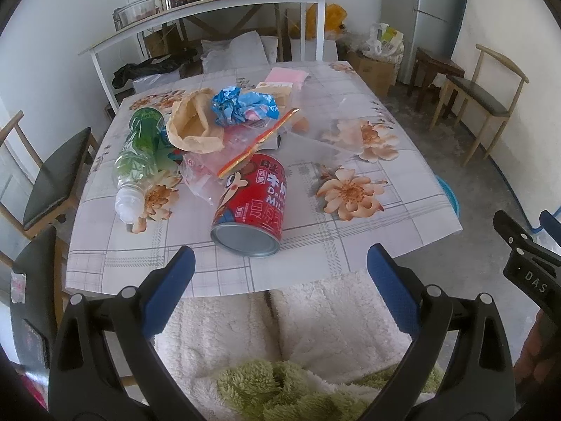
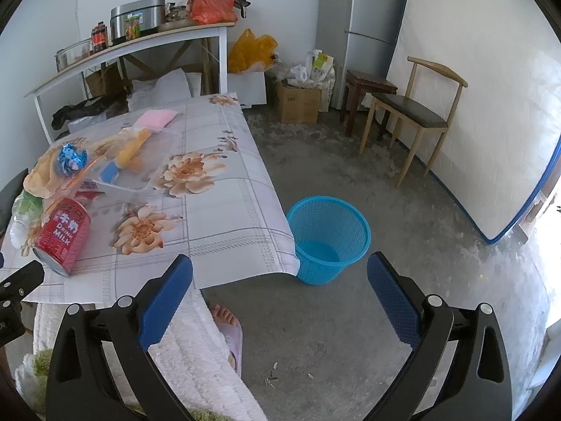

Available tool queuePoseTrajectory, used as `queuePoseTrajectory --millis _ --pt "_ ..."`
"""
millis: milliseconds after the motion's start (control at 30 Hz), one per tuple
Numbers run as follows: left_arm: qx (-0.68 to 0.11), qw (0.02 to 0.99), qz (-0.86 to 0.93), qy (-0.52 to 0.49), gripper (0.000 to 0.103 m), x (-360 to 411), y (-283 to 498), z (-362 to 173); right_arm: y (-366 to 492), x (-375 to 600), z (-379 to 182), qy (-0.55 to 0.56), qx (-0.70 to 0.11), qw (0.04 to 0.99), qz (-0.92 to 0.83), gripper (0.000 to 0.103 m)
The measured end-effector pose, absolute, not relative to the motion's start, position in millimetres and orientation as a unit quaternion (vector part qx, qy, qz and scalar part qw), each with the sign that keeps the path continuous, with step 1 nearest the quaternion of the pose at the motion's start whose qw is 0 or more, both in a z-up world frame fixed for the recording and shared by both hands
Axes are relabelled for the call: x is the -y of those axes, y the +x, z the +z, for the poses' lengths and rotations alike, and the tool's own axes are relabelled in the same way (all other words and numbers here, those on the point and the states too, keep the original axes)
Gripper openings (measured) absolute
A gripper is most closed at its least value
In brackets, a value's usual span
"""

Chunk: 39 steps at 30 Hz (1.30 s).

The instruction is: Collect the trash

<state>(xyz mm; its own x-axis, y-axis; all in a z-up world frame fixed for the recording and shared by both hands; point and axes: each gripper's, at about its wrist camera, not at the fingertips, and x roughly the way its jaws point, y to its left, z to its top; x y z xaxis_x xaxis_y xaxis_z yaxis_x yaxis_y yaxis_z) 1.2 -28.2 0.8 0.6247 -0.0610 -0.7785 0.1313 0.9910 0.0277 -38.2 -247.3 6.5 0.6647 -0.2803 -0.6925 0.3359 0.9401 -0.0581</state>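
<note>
Taking the red milk can (image 1: pixel 250 207) as the marker: left of it lies a clear bottle (image 1: pixel 138 161) with a green label, cap end toward the desk's (image 1: pixel 368 238) near edge. Behind the can sit a brown paper bag (image 1: pixel 194 126) and a crumpled blue wrapper (image 1: pixel 242 103). The can lies on its side, long axis running away from the left gripper (image 1: pixel 280 273), base facing it. That gripper hangs wide and empty just short of the can, nearer than the right gripper (image 2: pixel 280 280), also wide and empty, which points right of the can toward the blue basket (image 2: pixel 328 238) on the floor.

Fridge (image 2: pixel 364 17), chair (image 2: pixel 413 112), shelf w/ cooker (image 2: pixel 140 17), jars.
</note>
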Motion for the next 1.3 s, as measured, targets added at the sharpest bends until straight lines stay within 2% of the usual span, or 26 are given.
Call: queuePoseTrajectory --millis 1300 --pt "-0.435 0.900 -0.013 0.036 0.095 14 10 -4 -32 238 2 0.031 -0.376 0.911 -0.165 0.097"
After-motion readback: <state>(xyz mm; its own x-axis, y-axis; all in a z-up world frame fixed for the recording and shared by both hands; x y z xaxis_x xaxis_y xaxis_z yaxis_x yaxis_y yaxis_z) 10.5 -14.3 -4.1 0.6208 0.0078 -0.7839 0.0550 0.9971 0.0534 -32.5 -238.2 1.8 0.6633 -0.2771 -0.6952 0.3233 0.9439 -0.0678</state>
